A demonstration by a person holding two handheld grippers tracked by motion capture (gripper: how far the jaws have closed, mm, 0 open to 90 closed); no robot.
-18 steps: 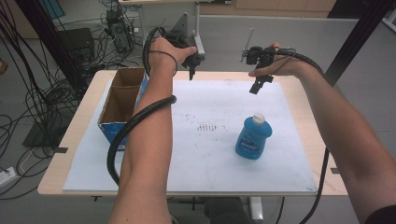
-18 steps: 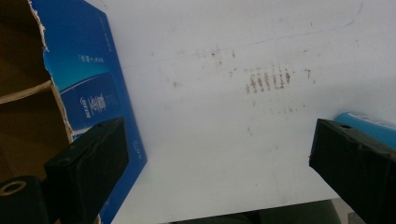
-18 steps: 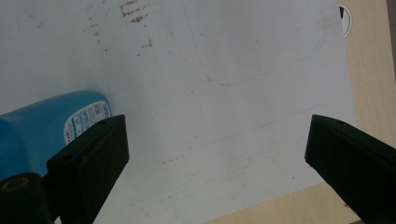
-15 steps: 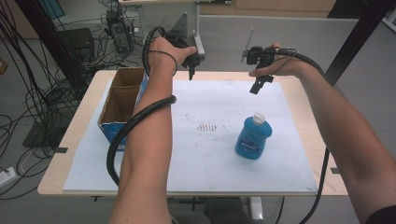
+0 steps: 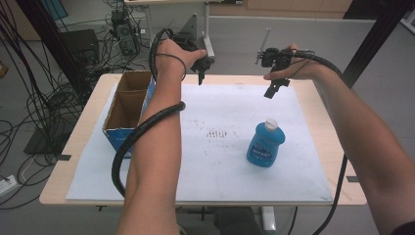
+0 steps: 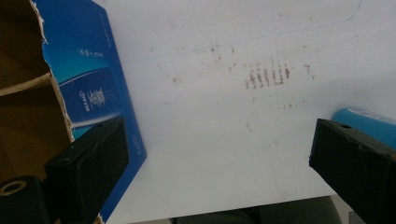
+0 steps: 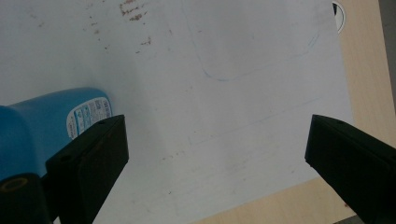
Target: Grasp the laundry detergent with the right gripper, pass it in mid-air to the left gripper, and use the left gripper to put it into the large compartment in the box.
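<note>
Blue bottle [image 5: 265,145] with a white cap stands upright on the white sheet [image 5: 220,161], right of the open blue cardboard box [image 5: 128,110]. Its label print is too small to read; the box's side carries white writing, also illegible. Left gripper [image 5: 200,78] and right gripper [image 5: 270,90] hover above the table's far edge, jaws wide, gripping nothing. The right gripper view cuts the bottle off at the frame's left.

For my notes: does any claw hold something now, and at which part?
Nothing is held. The left claw and the right claw both hang open above the table, away from the bottle.
</note>
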